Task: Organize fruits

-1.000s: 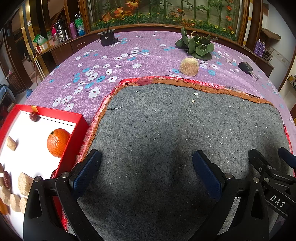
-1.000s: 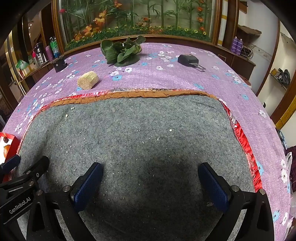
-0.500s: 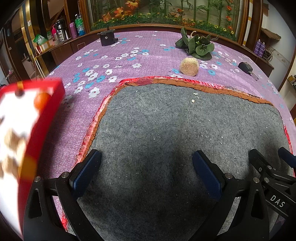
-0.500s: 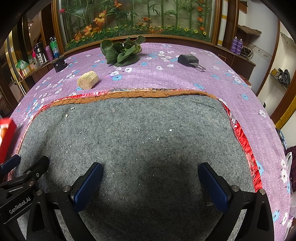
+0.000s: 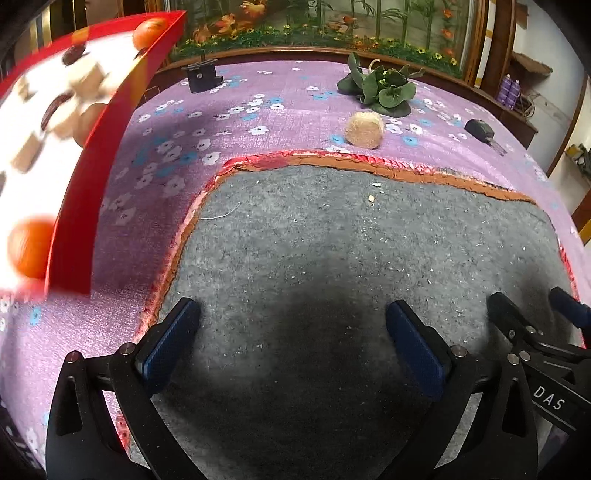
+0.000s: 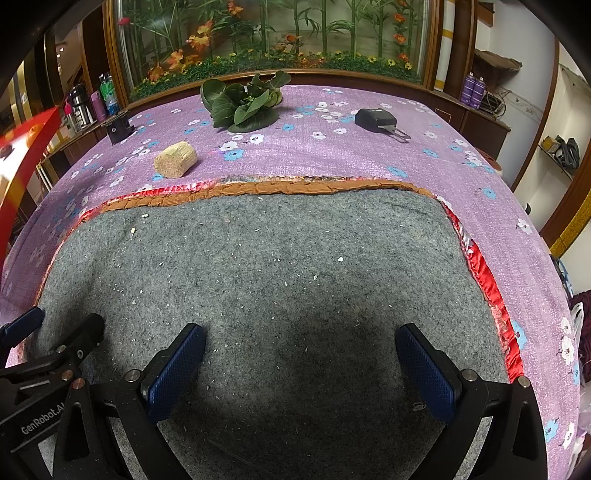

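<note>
"DAS" on right gripper (image 5: 532, 314); "GenRobot.AI" on left gripper (image 6: 55, 332).

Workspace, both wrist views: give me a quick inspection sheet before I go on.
Surface: grey felt mat on purple floral cloth, crumbs scattered.
Job's things: red tray raised and tilted at left, blurred; oranges and pale pieces inside.
Clutter: leafy greens, fibrous tan roll, black key fob, black block.
Grippers: left gripper and right gripper open, empty.
Cables: nothing seen.
Surroundings: planter display, shelves.

Low wrist views, shared grey mat (image 5: 332, 277)
</note>
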Demonstrator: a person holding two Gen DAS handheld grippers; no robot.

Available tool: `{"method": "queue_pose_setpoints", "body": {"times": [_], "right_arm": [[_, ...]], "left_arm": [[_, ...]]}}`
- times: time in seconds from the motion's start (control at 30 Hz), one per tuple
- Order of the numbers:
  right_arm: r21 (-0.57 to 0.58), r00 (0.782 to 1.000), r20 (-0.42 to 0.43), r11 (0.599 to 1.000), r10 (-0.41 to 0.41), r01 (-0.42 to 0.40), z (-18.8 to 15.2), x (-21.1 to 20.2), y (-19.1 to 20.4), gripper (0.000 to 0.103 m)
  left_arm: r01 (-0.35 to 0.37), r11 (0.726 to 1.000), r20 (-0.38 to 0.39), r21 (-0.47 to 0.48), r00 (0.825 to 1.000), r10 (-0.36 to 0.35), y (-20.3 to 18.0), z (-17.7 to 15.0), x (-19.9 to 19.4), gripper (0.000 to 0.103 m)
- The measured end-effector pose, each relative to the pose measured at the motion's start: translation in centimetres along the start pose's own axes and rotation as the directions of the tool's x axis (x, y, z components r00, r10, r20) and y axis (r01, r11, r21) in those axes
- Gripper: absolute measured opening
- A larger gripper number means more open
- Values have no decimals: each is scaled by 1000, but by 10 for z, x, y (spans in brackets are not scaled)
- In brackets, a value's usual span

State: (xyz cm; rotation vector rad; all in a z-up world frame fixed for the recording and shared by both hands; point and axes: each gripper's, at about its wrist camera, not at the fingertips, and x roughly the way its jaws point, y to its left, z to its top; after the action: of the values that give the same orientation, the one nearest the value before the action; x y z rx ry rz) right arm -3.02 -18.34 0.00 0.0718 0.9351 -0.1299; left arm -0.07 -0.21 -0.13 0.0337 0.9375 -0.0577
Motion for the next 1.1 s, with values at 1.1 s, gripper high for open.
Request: {"method": "queue_pose_setpoints", "body": {"times": [1.1], "right_arm": [[0, 1000, 0, 1000, 0, 0, 0, 0, 0, 103]], "left_arm": [[-3, 1000, -1, 3, 1000, 3, -4, 0, 1, 103]]}}
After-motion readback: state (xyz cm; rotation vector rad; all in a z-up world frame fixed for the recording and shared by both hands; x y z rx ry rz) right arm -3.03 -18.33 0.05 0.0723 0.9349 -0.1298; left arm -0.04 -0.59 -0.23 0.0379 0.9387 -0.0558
